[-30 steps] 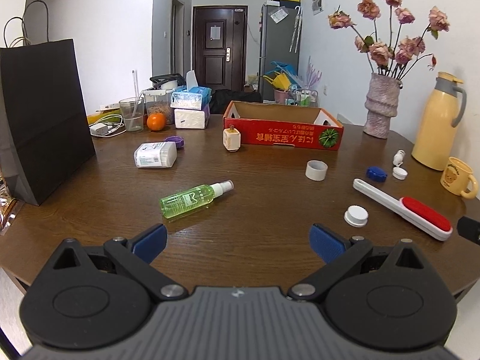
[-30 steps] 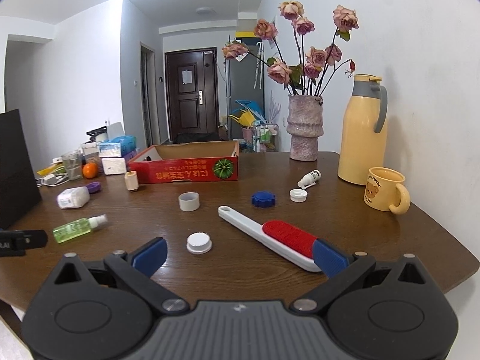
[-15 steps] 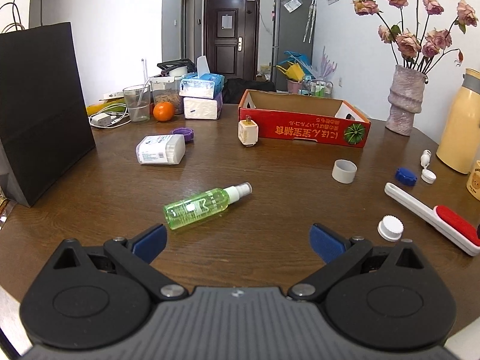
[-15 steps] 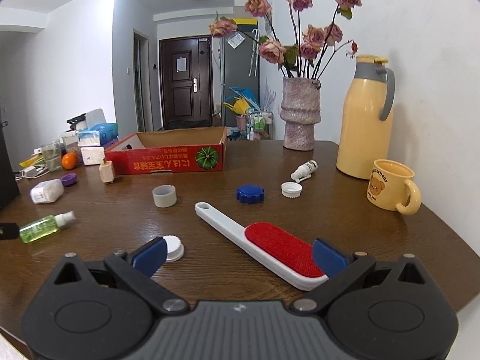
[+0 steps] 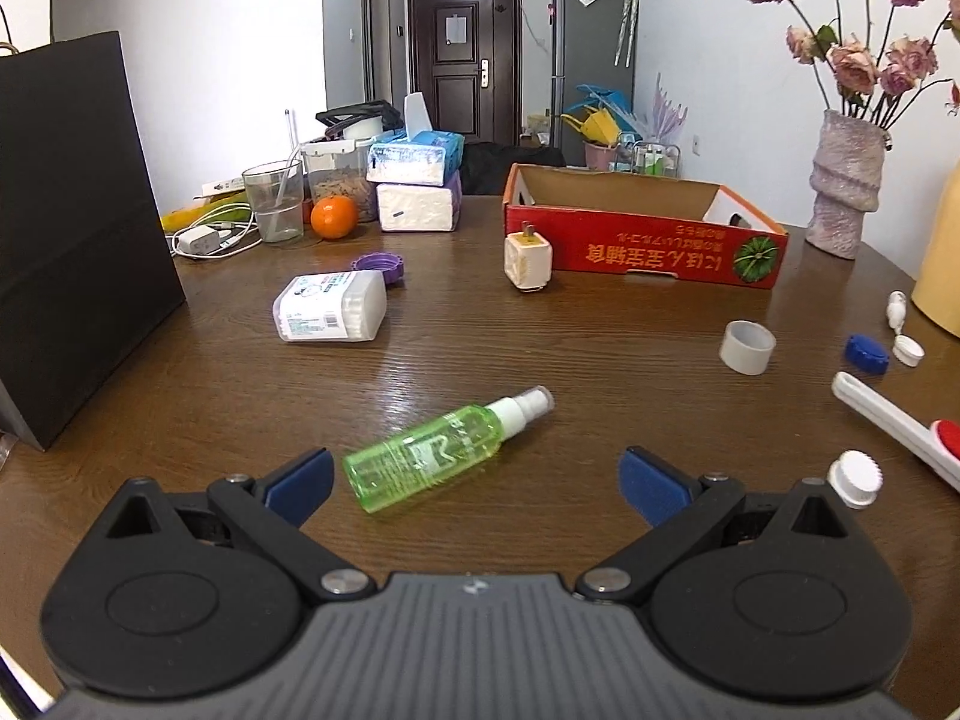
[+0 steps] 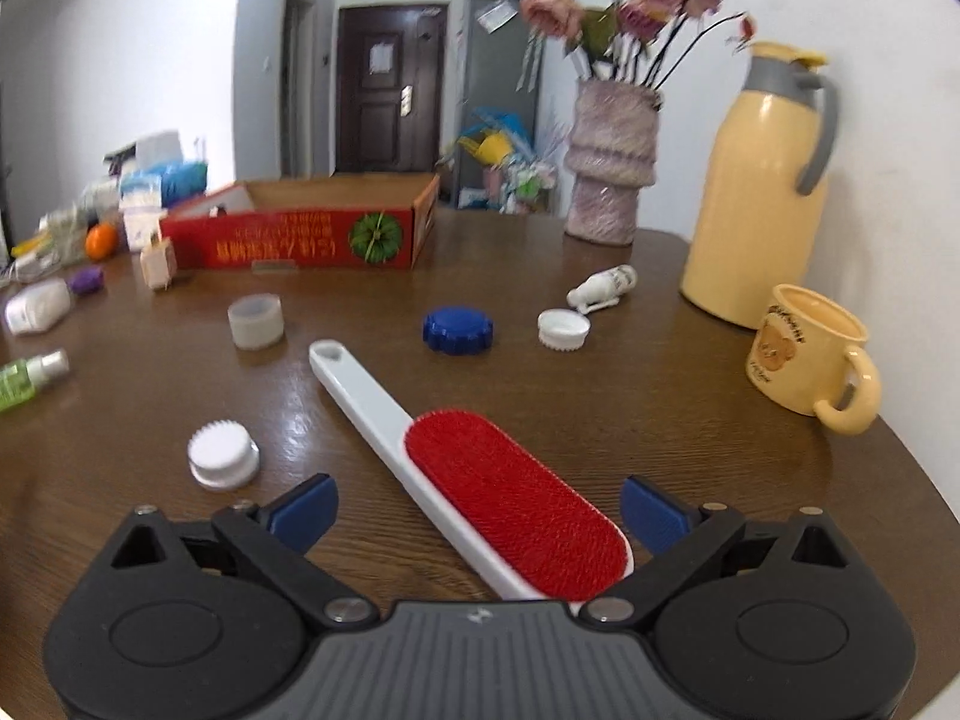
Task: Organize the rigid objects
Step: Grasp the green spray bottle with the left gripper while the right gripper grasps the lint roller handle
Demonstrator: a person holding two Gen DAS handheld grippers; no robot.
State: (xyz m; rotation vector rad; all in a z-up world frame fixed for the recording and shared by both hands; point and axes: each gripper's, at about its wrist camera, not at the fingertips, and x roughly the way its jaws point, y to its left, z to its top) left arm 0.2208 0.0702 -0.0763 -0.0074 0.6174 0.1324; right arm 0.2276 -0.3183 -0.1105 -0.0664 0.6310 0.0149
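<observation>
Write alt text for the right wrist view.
An open gripper hovers over a white lint brush with a red pad, lying on a brown table. Bottle caps, a red box, a yellow mug and a yellow flask lie beyond.

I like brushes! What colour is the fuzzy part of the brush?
Red, on a white handle: the lint brush shows best in the right wrist view.

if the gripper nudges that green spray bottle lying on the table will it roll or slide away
The green spray bottle lies on its side and looks round, so a sideways nudge would probably roll it across the smooth wooden table. Its clear plastic looks glossy, so the pads may slip unless they close squarely on the body. It looks small and probably light. The left gripper is open around it, not touching.
</observation>
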